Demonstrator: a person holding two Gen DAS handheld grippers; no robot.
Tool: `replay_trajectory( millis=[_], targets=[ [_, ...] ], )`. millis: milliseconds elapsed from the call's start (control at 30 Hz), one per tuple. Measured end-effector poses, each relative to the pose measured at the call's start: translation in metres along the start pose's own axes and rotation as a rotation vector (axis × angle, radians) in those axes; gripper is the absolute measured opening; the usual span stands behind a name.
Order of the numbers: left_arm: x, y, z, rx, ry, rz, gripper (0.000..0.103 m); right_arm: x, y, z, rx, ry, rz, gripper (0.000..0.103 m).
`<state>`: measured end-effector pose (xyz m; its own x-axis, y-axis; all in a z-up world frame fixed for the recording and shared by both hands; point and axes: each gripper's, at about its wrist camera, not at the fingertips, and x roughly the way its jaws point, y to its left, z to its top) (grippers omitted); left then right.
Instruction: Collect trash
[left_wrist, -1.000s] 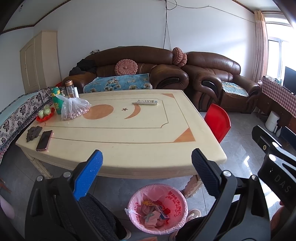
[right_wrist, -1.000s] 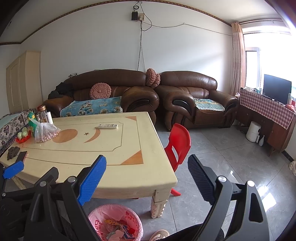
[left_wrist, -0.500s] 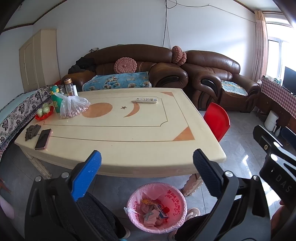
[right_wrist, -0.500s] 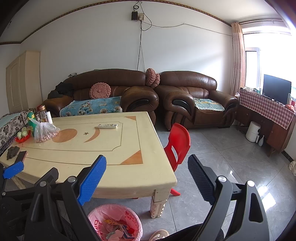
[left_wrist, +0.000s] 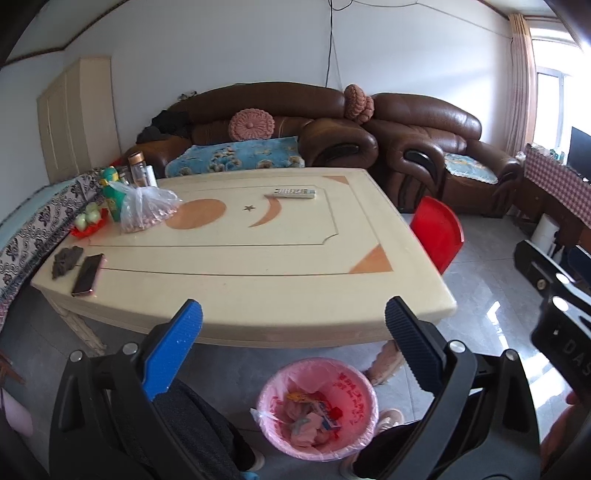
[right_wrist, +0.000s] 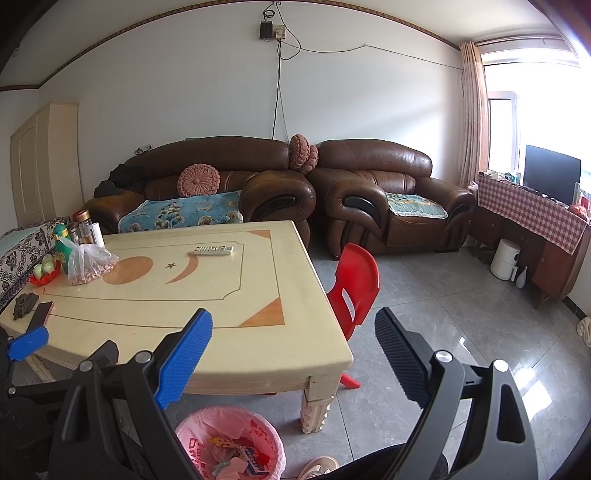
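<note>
A round bin with a pink liner (left_wrist: 351, 391) stands on the floor before the cream table (left_wrist: 258, 258); it holds several crumpled wrappers (left_wrist: 314, 417). It also shows in the right wrist view (right_wrist: 266, 435). My left gripper (left_wrist: 291, 339) is open and empty, held above the bin near the table's front edge. My right gripper (right_wrist: 295, 350) is open and empty, to the right of the left one and over the table's right corner.
On the table lie a phone (left_wrist: 88, 274), a dark cloth (left_wrist: 65, 260), a clear bag of nuts (left_wrist: 147, 210), bottles (left_wrist: 138, 168), a fruit dish (left_wrist: 88, 221) and a remote (left_wrist: 294, 192). A red chair (right_wrist: 354, 288) stands right of the table. Brown sofas (right_wrist: 229, 184) stand behind.
The left gripper has drifted slightly back and up, so the table and bin sit a little lower-left in its view. The right view is nearly unchanged. Both stay open.
</note>
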<state>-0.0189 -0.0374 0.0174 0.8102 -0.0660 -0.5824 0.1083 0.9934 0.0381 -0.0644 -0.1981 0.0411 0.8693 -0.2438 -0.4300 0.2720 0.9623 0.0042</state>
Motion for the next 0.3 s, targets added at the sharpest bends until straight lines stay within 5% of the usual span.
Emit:
replay_trajectory(
  millis=[300],
  targets=[
    [0.0051,0.0031,0.0001,-0.018,0.041,-0.018,0.097,-0.0012,-0.0008,-0.0013,0.003,0.002,0.004,0.088]
  ],
)
